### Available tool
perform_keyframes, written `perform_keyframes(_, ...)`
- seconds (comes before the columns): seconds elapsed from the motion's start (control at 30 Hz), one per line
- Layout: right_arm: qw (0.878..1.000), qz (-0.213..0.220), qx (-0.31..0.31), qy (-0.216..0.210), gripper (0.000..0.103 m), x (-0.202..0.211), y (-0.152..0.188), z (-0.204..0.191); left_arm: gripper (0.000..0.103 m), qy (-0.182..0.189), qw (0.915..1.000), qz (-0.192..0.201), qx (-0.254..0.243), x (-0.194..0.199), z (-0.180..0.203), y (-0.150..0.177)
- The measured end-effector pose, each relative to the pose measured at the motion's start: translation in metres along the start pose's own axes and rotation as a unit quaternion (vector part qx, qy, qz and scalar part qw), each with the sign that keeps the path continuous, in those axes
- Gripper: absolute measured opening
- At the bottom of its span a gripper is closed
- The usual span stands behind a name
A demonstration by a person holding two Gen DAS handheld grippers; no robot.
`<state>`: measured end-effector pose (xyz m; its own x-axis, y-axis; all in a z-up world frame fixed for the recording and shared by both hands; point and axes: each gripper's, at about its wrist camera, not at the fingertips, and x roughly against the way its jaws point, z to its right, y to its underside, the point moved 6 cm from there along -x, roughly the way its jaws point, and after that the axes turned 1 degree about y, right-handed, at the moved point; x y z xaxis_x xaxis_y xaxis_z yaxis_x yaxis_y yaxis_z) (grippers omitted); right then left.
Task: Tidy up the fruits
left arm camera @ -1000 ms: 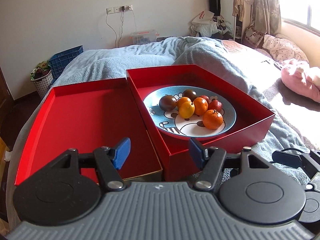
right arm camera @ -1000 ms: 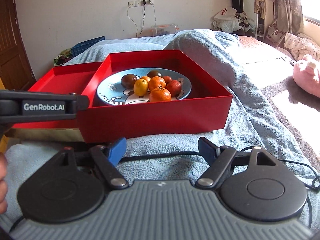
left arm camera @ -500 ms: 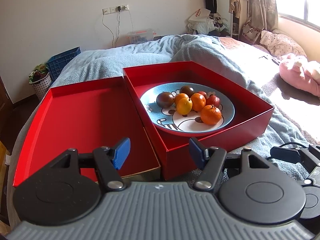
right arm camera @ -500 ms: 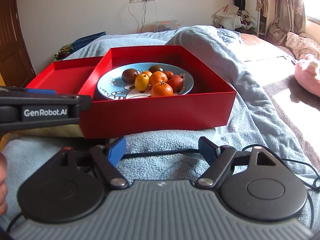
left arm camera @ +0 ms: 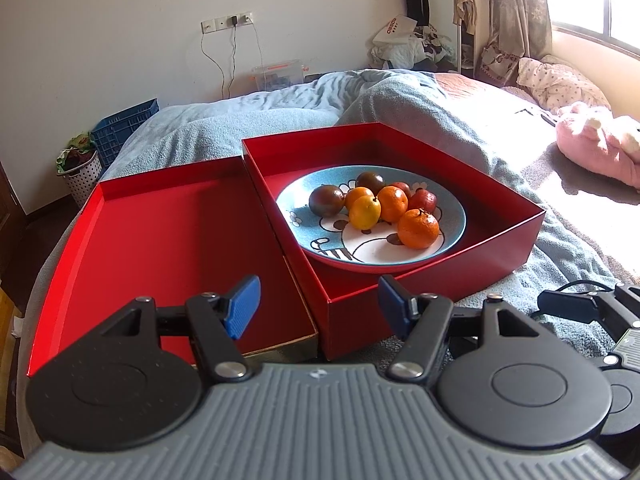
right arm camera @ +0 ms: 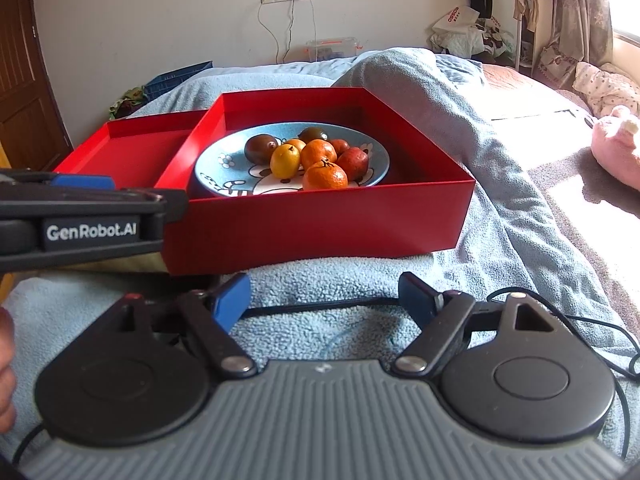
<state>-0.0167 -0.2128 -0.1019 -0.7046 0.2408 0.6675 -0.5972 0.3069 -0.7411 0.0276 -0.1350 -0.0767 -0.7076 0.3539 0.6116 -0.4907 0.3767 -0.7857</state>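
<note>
Bedroom w/ off-white wall [left arm camera: 120, 40], wall socket [left arm camera: 226, 23] w/ dangling cables, bed under grey-blue blanket [right arm camera: 460, 92], window [left arm camera: 600, 0] at right, patterned curtain [left arm camera: 516, 12], sunlight across bed, brown wooden door [right arm camera: 20, 80] at left, blue crate [left arm camera: 124, 128]

Left wrist view: we look downward over the near corner of the red box [left arm camera: 420, 280], close in.
Right wrist view: we sit lower, further right, facing its front wall.
Shared: box, fruit plate [right arm camera: 224, 160], bed [right arm camera: 500, 216].
</note>
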Motion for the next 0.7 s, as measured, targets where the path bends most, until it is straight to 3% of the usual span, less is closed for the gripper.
perform_keyframes(0.23,1.0,0.0,0.0,0.0,0.083,-0.0001,0.0001,0.0,0.078,-0.003,1.0,0.003,0.0,0.0007,0.0001,0.0)
perform_keyframes(0.7,1.0,0.0,0.0,0.0,0.083,-0.0001,-0.0001,0.0001,0.078,0.007,1.0,0.005,0.002,0.001,-0.0002,0.0015)
